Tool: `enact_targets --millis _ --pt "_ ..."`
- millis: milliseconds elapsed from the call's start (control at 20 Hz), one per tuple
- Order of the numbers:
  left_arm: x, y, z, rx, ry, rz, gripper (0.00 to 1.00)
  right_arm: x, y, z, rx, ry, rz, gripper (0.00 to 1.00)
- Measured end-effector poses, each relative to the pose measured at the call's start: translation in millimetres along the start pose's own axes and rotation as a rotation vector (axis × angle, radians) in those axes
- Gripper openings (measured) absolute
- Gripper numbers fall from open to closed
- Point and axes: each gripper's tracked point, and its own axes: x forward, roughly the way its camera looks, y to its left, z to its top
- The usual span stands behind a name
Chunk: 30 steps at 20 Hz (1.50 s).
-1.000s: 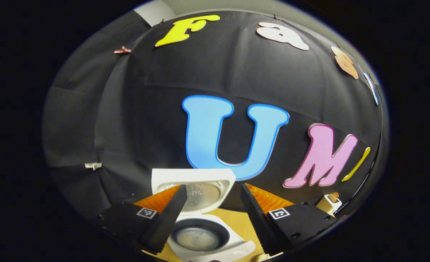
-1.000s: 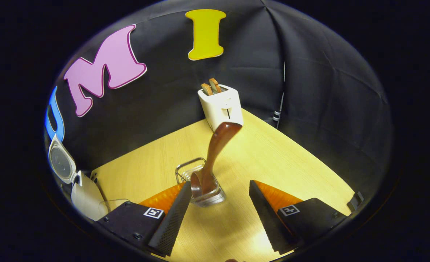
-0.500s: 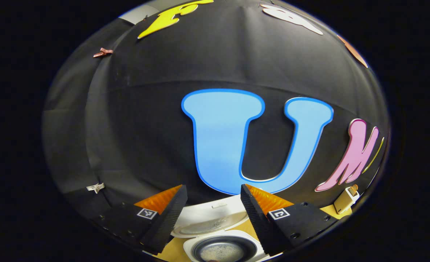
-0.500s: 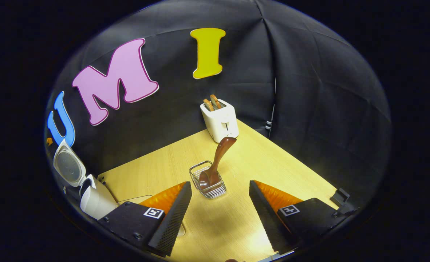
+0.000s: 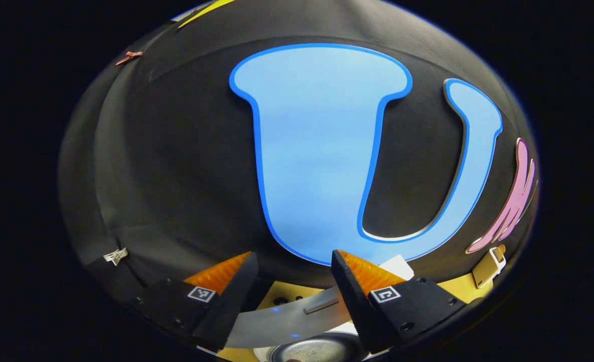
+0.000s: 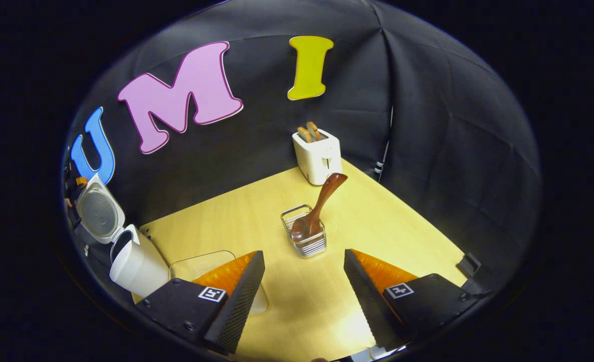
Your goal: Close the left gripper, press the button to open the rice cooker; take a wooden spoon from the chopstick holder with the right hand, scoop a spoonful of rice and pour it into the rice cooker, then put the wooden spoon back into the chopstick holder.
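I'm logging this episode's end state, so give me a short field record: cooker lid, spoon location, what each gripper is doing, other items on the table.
rice cooker: on the table's left side, lid raised
wooden spoon: bowl down in the chopstick holder, handle leaning toward the toaster
right gripper: open, empty, apart from the holder
left gripper: open, empty, over the cooker
clear container: beside the cooker
table: light wood
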Motion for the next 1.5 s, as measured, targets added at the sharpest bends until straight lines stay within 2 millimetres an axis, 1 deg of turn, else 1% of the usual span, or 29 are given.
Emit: enact_targets --millis 50,200,400,450,550,650,750,900,1050,1200,1350,1450,1500 --pt "-3.3 -2.3 -3.6 -0.007 0.018 -0.013 0.96 2.4 5.4 -1.7 -0.002 0.004 0.012 0.99" --pt "-21.5 -15.3 -17.4 -0.03 0.096 -0.062 0.96 10.6 21.6 -10.6 -0.002 0.029 0.061 0.99" --pt "-53.0 -38.7 -50.7 -0.154 0.234 -0.104 0.96 17.8 33.1 -14.1 -0.014 0.024 0.111 0.99" --pt "-57.8 -41.7 -59.1 -0.16 0.247 -0.107 0.97 17.6 35.4 -15.5 -0.015 0.023 0.124 0.99" --pt "-76.5 -48.1 -76.9 -0.136 0.271 -0.098 0.97 18.0 34.9 -20.3 -0.018 0.03 0.142 0.99" --pt "-93.1 -59.3 -96.9 -0.091 0.293 -0.085 0.96 19.0 31.6 -24.8 -0.01 0.034 0.153 0.99" --pt "-104.6 -71.4 -118.3 -0.051 0.304 -0.067 0.96 18.3 29.0 -30.7 0.001 0.05 0.169 0.99" --pt "-113.5 -89.3 -153.7 -0.071 0.307 -0.041 0.97 19.4 20.2 -36.4 -0.011 0.064 0.174 0.99" --pt "-118.8 -92.5 -180.9 -0.111 0.298 -0.016 0.98 19.6 17.1 -36.9 -0.013 0.067 0.182 0.99" --pt "-123.1 -99.4 -212.3 -0.049 0.308 0.002 0.97 21.3 14.6 -39.7 -0.03 0.073 0.187 0.98" --pt "-121.5 -105.8 -241.7 -0.006 0.325 0.028 0.97 22.4 14.6 -44.4 -0.04 0.088 0.199 0.99" --pt "-121.5 -106.4 -263.2 0.038 0.357 0.05 0.98 22.9 13.9 -47.3 -0.045 0.099 0.204 0.99" --pt "-123.9 -106.7 -265.8 0.081 0.345 0.058 0.98 23.4 13.5 -48.7 -0.046 0.104 0.206 0.99"
